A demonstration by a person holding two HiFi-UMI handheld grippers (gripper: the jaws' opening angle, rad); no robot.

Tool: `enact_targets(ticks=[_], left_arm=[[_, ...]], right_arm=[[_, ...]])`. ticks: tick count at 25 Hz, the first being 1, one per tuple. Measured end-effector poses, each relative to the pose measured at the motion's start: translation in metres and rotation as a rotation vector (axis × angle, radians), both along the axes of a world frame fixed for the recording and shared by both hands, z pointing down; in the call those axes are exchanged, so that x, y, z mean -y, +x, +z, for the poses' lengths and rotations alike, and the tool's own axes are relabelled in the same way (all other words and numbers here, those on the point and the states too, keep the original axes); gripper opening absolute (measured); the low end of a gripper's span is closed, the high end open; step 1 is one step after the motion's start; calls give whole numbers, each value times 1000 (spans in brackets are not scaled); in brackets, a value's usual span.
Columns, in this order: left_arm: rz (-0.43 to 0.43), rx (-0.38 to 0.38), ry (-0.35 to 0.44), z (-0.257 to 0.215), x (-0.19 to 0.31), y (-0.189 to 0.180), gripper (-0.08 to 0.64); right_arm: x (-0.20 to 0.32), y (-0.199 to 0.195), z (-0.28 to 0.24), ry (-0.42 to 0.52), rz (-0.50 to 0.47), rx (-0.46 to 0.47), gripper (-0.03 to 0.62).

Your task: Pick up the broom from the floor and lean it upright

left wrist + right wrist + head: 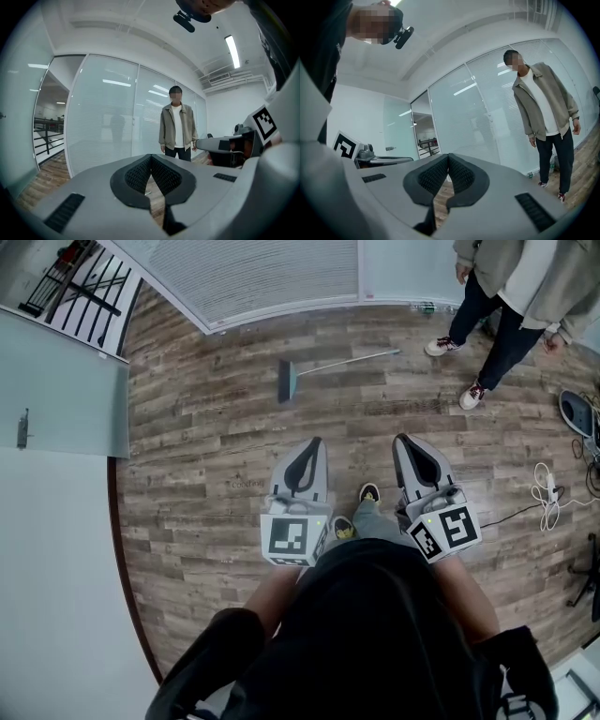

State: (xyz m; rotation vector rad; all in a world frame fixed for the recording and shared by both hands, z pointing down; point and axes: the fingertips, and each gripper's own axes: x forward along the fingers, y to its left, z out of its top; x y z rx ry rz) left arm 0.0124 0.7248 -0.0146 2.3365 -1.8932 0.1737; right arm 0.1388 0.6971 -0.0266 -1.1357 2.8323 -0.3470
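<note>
Office room with a wood-plank floor [216,427] and glass walls

The floor is grey-brown wood-look planking that runs up to a curved wall of glass panels [281,273] covered by pale horizontal blinds. At the left, a frosted glass door [66,390] with a small metal handle [22,427] stands next to a clear opening, and a black railing [80,282] shows through it. The white ceiling [154,28] carries a long strip light [232,50]. White cables [547,486] lie coiled on the planks at the right.

broom [319,370] flat on wood floor [206,456], both claws well short
</note>
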Motion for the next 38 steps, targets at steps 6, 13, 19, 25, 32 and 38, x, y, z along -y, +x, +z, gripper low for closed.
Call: enact_targets(ticks=[6, 13, 19, 25, 32, 38], left_arm=[[33, 35, 13, -6, 45, 22, 23], [30, 68, 7, -6, 84, 35, 23], [52, 78, -14, -3, 91, 48, 23], [79, 83, -18, 0, 100, 53, 23], [62, 72, -46, 5, 118, 33, 23], [47, 54, -45, 7, 146, 4, 23]], right_arm=[[43, 20, 1, 3, 5, 31, 17], [87, 39, 9, -10, -6, 41, 17], [99, 51, 14, -26, 8, 65, 17], [106, 53, 22, -51, 21, 67, 17], [128, 29, 30, -75, 0, 52, 17], [157, -2, 33, -77, -16, 28, 17]])
